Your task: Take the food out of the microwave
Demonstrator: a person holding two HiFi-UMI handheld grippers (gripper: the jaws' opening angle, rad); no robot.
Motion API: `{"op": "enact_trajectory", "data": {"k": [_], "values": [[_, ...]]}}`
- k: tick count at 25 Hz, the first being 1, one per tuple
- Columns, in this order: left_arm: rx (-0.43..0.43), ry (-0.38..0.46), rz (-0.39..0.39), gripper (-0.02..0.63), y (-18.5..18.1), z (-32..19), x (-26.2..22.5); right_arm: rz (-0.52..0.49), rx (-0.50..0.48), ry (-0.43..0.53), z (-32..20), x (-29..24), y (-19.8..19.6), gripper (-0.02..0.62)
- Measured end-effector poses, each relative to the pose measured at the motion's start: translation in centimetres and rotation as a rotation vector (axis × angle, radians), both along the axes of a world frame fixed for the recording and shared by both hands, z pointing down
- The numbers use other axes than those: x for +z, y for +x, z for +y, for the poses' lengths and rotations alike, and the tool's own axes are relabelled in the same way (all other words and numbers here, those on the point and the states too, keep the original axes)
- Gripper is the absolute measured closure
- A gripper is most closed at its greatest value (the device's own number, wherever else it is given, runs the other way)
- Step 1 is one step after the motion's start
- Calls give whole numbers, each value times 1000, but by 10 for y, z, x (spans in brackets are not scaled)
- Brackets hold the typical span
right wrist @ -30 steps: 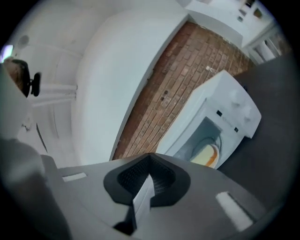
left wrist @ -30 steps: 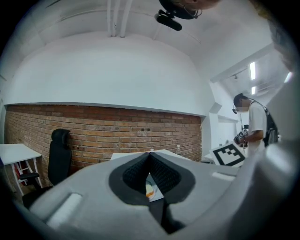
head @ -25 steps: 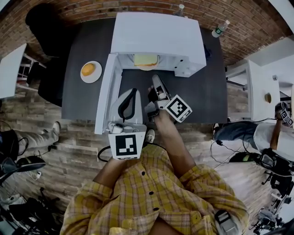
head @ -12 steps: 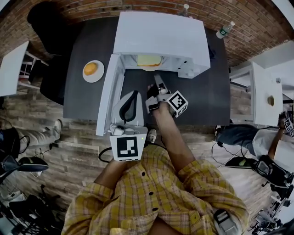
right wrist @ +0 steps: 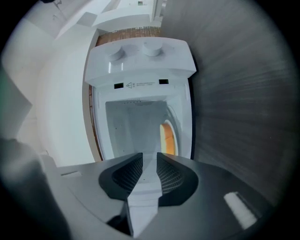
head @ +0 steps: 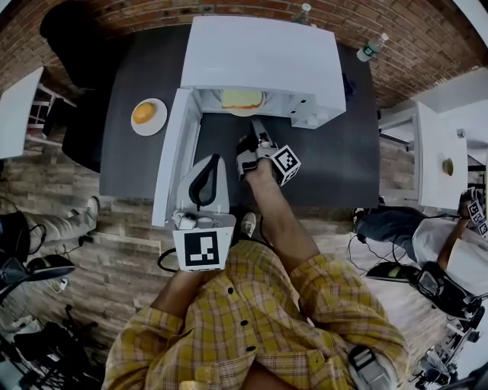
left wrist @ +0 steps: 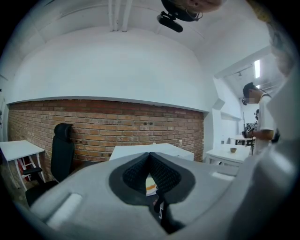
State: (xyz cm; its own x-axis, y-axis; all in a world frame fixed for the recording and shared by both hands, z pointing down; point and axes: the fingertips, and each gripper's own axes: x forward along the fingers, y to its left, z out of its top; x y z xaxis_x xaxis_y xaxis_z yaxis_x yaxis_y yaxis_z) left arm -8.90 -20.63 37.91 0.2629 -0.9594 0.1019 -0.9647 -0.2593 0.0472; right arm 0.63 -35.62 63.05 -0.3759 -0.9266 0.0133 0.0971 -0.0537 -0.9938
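We stand at a dark table [head: 343, 152] bearing a white microwave [head: 267, 57], its door [head: 174, 152] swung open to our left. Our left gripper [head: 213, 161] hangs beside the door's near end, its jaws pressed together on nothing. Our right gripper [head: 258, 126] points into the open cavity, its jaws opening with nothing between them. The food [head: 242, 98] sits inside the microwave, ahead of the right gripper and apart from it. A plate [head: 149, 116] lies on the table left of the door.

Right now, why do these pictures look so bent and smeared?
Head view: wide lens bows the brick wall and table edges. Left gripper view: black round border, brick wall arched. Right gripper view: tilted sideways, table looks streaked, microwave sharp.
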Motion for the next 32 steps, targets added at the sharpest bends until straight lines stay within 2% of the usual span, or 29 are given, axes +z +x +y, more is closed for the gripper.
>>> {"op": "enact_trajectory", "data": {"k": [7, 19, 25, 32], "values": [[-14, -20, -3, 606, 0, 2, 8, -10, -5, -46, -15, 26, -6, 476], [3, -38, -3, 606, 6, 3, 14, -23, -9, -156, -34, 55, -16, 469], [-9, -27, -13, 606, 2, 2, 11, 10, -14, -198, -38, 66, -20, 477], [-28, -8, -7, 606, -5, 3, 12, 29, -7, -192, -46, 67, -25, 503]]}}
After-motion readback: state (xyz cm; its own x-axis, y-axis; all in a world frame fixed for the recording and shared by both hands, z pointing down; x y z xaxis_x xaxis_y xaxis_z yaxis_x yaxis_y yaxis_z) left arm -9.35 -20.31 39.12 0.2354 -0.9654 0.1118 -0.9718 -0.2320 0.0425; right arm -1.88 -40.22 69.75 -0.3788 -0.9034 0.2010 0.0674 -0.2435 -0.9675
